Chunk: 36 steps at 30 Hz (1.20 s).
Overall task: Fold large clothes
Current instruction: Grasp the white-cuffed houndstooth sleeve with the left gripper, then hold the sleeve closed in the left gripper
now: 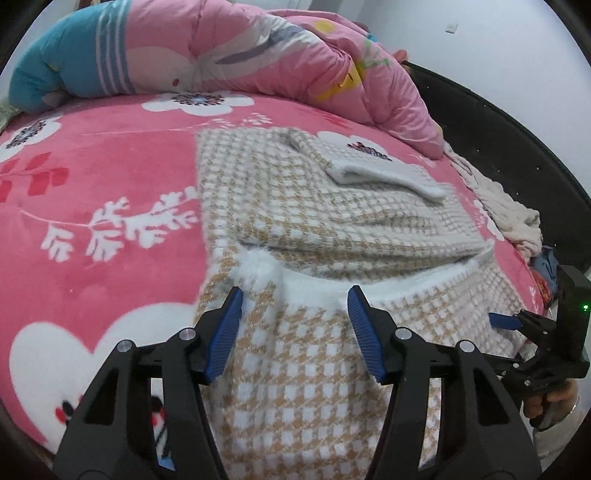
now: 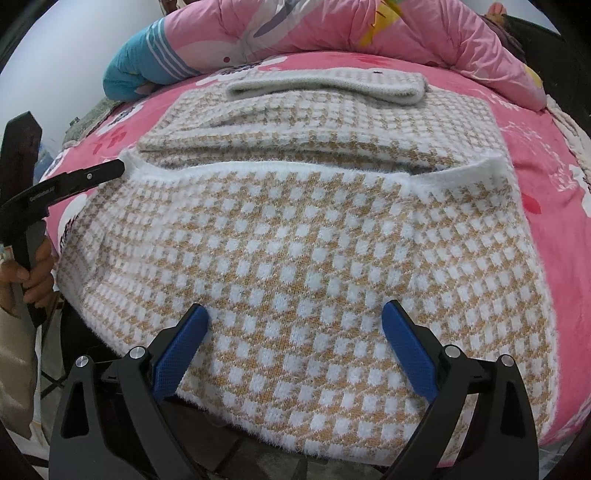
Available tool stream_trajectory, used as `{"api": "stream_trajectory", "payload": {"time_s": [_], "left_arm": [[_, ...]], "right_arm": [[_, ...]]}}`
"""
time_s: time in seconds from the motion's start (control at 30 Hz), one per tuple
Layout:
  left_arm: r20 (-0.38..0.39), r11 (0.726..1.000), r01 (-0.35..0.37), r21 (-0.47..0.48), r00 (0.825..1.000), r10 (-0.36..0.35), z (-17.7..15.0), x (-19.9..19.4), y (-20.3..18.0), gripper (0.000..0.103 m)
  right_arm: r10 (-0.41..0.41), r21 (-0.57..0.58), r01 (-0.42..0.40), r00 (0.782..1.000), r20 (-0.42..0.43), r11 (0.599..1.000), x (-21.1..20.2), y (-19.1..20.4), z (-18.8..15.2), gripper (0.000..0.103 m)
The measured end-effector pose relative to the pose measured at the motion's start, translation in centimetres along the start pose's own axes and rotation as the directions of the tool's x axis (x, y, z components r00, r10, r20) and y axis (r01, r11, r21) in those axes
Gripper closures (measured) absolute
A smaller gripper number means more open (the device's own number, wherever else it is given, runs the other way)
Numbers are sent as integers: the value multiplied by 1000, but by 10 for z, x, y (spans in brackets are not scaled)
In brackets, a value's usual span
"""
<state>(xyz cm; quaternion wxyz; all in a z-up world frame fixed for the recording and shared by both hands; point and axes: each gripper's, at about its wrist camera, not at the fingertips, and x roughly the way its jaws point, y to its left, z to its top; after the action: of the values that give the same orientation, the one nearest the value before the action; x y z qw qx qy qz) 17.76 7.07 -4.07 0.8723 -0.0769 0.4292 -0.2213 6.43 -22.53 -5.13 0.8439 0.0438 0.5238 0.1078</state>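
Note:
A tan-and-white checked knit sweater (image 1: 295,369) (image 2: 295,258) lies folded on the pink flowered bed sheet (image 1: 110,177) (image 2: 535,147). Its white fluffy hem band (image 2: 277,166) crosses the middle, and a sleeve with a pale cuff (image 2: 325,86) lies across the far part. My left gripper (image 1: 295,299) hovers over the left end of that hem band (image 1: 255,266). Its jaws stand apart, with a raised ridge of fabric between them that the pads do not pinch. From the right wrist view, the left gripper (image 2: 118,170) touches the hem's corner. My right gripper (image 2: 295,317) (image 1: 517,323) is open over the near edge.
A pink quilt (image 1: 295,55) (image 2: 332,33) with a teal end (image 1: 55,66) is heaped along the far side. A dark bed frame (image 1: 498,129) curves around the right, with a beige cloth pile (image 1: 509,221) beside it. A person's hand (image 2: 37,266) holds the left gripper's handle.

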Motion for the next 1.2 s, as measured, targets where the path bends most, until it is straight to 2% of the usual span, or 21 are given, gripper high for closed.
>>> {"api": "stream_trajectory", "payload": {"time_s": [0.1,0.3,0.47,0.53,0.57,0.63,0.67,0.73,0.8,0.87,0.93,0.97,1.0,1.1,1.2], "left_arm": [[-19,1000,-12,-13,1000,11,4,7,6,48],[-101,999,38,-11,994,-39,2,24,11,48],[-84,985,172,-35,981,-174,0,5,11,47],[-110,988,156,-24,981,-157,-2,6,13,47],[-140,993,115,-19,983,-117,-4,11,15,48],[-171,998,62,-10,983,-63,-7,20,15,55],[-169,998,56,-7,984,-56,-7,20,15,56],[-150,998,65,-12,987,-66,-6,14,11,57],[-110,994,109,-18,988,-110,-6,4,8,57],[-107,995,101,-19,989,-102,-8,1,6,57],[-141,999,34,-15,989,-35,-11,7,6,59],[-155,1000,-9,0,988,8,-12,10,4,66],[-144,999,-35,16,989,37,-13,9,0,66],[-63,999,19,44,998,-16,-10,-9,-14,67],[-43,993,90,71,995,-87,-9,-16,-24,67]], "right_arm": [[1,0,-1,1000,1,1000,1,0,1,10],[0,-1,0,1000,1,1000,1,0,0,10],[2,-2,-2,1000,2,1000,2,0,1,10],[2,-2,-2,1000,2,1000,2,0,1,10],[3,-2,-3,1000,2,1000,2,0,1,10],[2,-2,-2,1000,1,1000,2,1,1,10],[0,-2,0,1000,1,1000,2,0,2,10],[-1,-1,1,1000,1,1000,2,1,1,10],[0,-2,0,1000,2,1000,2,1,1,10],[1,-1,-1,1000,5,1000,2,0,1,10],[1,-2,-1,1000,6,1000,2,0,0,10],[1,-1,-1,1000,6,1000,2,1,0,10],[1,-2,-1,1000,6,1000,2,0,0,10],[1,-1,-1,1000,8,1000,2,0,0,10],[1,-3,-1,1000,6,1000,2,-1,0,10]]}}
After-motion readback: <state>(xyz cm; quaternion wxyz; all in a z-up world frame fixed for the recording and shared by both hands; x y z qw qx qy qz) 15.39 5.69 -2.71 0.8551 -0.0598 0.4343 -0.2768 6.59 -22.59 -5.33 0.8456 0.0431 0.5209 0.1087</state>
